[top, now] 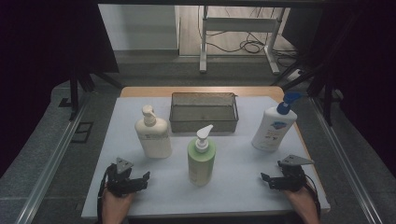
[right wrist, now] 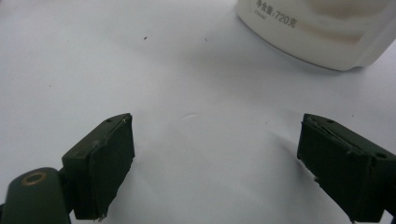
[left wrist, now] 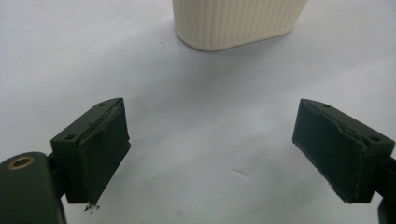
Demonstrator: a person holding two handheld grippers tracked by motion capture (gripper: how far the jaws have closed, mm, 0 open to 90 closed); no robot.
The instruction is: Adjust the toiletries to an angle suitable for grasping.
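Standing upright, cream pump bottle (top: 152,133), ribbed base, white mat (top: 233,186)

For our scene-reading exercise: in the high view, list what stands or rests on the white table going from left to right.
left gripper → cream pump bottle → green pump bottle → white bottle with blue pump → right gripper

Cream ribbed bottle (top: 152,133), green bottle (top: 201,158), white bottle (top: 272,126) with blue pump, grey mesh basket (top: 203,112), white table cover (top: 233,186)
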